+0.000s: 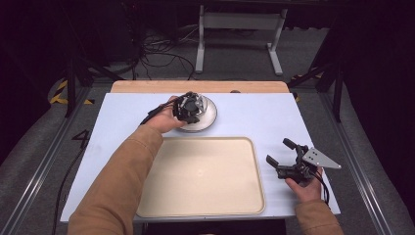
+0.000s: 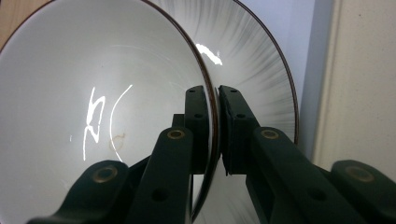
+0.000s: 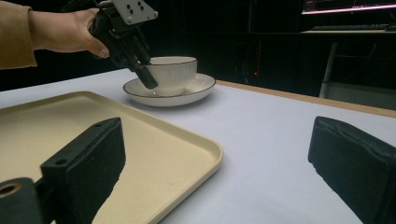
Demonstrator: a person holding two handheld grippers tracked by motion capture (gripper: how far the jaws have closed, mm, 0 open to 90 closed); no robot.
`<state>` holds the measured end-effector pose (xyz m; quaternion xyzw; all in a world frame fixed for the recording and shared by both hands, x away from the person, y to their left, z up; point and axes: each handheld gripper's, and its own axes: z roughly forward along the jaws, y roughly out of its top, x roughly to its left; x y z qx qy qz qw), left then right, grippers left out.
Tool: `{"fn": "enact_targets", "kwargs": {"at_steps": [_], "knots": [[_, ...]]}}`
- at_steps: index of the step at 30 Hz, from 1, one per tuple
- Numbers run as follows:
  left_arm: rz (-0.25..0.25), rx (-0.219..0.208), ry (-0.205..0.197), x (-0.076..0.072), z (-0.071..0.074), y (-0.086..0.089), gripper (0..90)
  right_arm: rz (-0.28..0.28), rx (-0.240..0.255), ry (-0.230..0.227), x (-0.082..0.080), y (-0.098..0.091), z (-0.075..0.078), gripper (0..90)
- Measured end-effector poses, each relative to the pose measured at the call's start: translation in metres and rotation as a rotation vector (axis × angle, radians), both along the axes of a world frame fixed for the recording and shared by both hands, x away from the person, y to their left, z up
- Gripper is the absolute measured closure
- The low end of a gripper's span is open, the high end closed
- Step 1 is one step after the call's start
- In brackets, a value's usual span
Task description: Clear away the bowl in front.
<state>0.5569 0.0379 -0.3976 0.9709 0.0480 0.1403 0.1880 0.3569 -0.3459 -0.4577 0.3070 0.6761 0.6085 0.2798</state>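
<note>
A white bowl (image 2: pixel 70 93) with a thin dark rim stands on a matching saucer (image 1: pixel 209 116) at the far middle of the table. My left gripper (image 1: pixel 188 107) is shut on the bowl's rim, one jaw inside the bowl (image 3: pixel 173 74) and one outside, as the left gripper view (image 2: pixel 215 93) shows close up. The saucer (image 2: pixel 261 79) lies under the bowl. In the right gripper view the left gripper (image 3: pixel 148 79) slants down onto the near-left rim above the saucer (image 3: pixel 196 88). My right gripper (image 1: pixel 278 151) is open and holds nothing, just right of the tray; its own view (image 3: pixel 219 154) shows the jaws wide apart.
A large beige tray (image 1: pixel 200 176) with nothing in it lies at the near middle of the pale blue table (image 1: pixel 259 117). A wooden strip (image 1: pixel 195 86) runs along the far edge. Beyond it stand metal frame legs and cables on a dark floor.
</note>
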Motion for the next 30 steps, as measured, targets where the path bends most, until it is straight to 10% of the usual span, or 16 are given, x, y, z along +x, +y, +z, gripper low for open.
{"fn": "enact_targets", "kwargs": {"at_steps": [30], "knots": [[0.007,0.017,-0.048,-0.018,0.057,0.004,83.1,0.002,-0.001,0.005,0.001,0.0,0.0,4.7]]}}
